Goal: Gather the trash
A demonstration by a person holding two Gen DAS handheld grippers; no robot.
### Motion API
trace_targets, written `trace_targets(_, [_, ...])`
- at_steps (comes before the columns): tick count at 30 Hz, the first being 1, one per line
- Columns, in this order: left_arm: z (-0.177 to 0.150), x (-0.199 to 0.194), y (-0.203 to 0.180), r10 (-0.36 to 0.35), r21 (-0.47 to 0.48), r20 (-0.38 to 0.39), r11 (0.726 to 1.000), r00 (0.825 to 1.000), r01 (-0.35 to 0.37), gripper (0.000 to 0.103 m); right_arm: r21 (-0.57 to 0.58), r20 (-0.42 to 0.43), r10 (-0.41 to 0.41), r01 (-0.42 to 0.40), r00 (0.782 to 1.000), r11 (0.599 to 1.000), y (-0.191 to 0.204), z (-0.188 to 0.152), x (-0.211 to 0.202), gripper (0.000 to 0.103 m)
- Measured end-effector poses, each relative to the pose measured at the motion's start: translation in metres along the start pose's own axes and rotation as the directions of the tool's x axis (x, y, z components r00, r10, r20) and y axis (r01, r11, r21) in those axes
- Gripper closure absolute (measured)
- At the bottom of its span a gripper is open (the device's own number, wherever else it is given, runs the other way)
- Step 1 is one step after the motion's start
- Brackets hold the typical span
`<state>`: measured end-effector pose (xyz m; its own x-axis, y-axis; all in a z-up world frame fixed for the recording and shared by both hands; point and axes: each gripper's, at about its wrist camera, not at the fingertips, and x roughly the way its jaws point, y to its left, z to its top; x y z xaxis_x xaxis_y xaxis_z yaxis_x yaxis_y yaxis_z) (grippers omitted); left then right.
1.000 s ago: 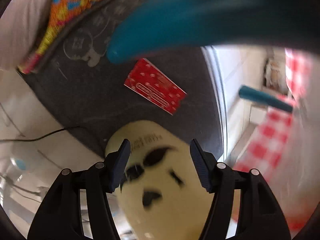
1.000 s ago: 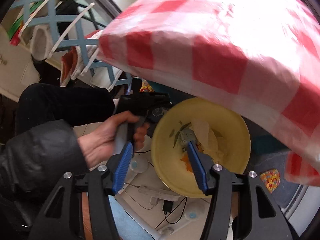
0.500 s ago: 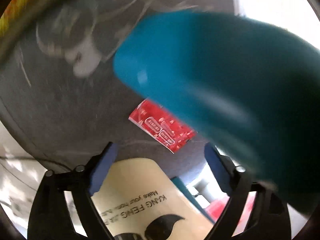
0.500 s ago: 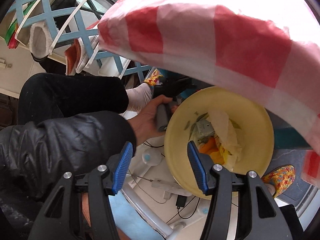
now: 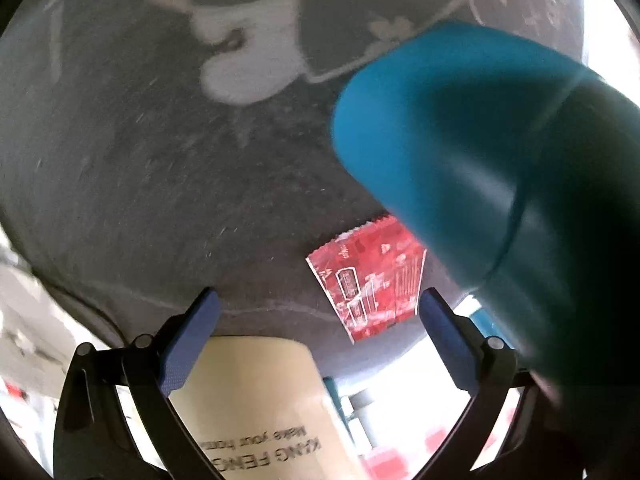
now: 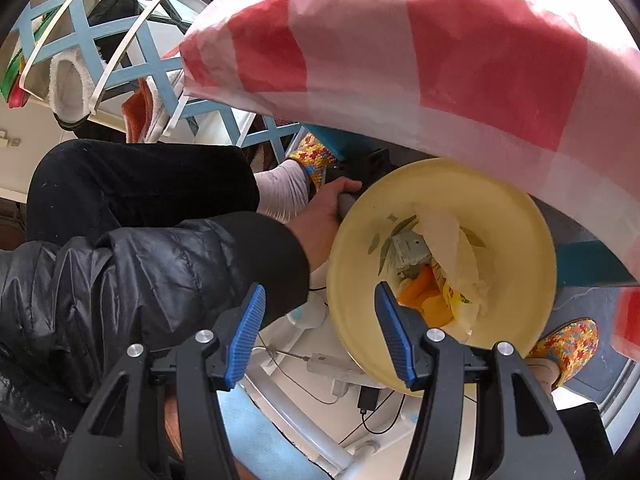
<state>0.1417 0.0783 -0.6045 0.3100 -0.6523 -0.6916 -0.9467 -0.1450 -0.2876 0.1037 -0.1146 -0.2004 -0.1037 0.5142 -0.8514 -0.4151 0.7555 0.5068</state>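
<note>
A fat teal leg crowds the left view, half covering the red wrapper that lies flat on the dark grey rug; the left hand-held gripper is spread wide with nothing in it, hanging over the rug edge beside the cream bin; the right hand-held gripper is spread too, empty, above the yellow bin full of trash under a red-checked cloth; tight room.

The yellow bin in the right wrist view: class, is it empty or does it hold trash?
It holds trash: the yellow bin contains crumpled white paper and orange scraps.
</note>
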Motion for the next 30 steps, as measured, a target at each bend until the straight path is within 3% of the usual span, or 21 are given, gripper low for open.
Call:
trace_targets(1, [-0.004,0.009,0.005,-0.051,-0.067,-0.049,0.997,0.997,0.048,0.010,0.001,-0.001,0.004,-0.004,1.000,1.000,0.000,0.000,0.000,0.047])
trace_targets(2, [-0.009,0.017,0.008,-0.134,-0.123,-0.086,0.985,0.987,0.123,0.025,0.000,-0.001,0.004,-0.004,1.000,1.000,0.000,0.000,0.000,0.047])
trace_targets(3, [-0.012,0.019,0.008,-0.167,-0.135,-0.089,0.979,0.982,0.154,0.029,0.002,-0.001,0.005,-0.005,1.000,1.000,0.000,0.001,0.000,0.047])
trace_targets(7, [-0.016,0.018,0.005,-0.151,-0.120,-0.090,0.983,0.984,0.140,0.032,0.015,0.004,0.009,-0.009,1.000,1.000,-0.002,0.001,-0.001,0.047])
trace_targets(10, [-0.001,0.023,0.003,-0.133,-0.128,-0.100,0.984,0.986,0.120,0.043,0.017,0.010,0.016,-0.016,1.000,1.000,-0.002,0.001,-0.003,0.047])
trace_targets(12, [0.017,0.016,0.012,-0.163,-0.138,-0.112,0.979,0.980,0.147,0.076,0.012,0.010,0.014,-0.014,1.000,1.000,0.000,0.000,-0.002,0.047])
trace_targets(13, [0.020,0.021,0.017,-0.173,-0.119,-0.105,0.980,0.979,0.160,0.103,0.011,0.008,0.012,-0.012,1.000,1.000,0.000,0.000,-0.002,0.047])
trace_targets(18, [0.015,0.012,0.013,-0.174,-0.083,-0.071,0.982,0.982,0.168,0.103,0.012,0.002,0.006,-0.006,1.000,1.000,-0.001,0.000,0.000,0.047])
trace_targets(21, [0.010,0.004,0.014,-0.209,-0.075,-0.057,0.976,0.976,0.204,0.103,0.003,0.001,0.002,-0.002,1.000,1.000,0.002,0.000,0.000,0.047])
trace_targets(30, [-0.007,-0.030,0.030,-0.208,0.002,-0.018,0.978,0.978,0.208,0.103,-0.054,0.021,-0.020,0.021,1.000,0.998,0.015,-0.001,-0.003,0.047])
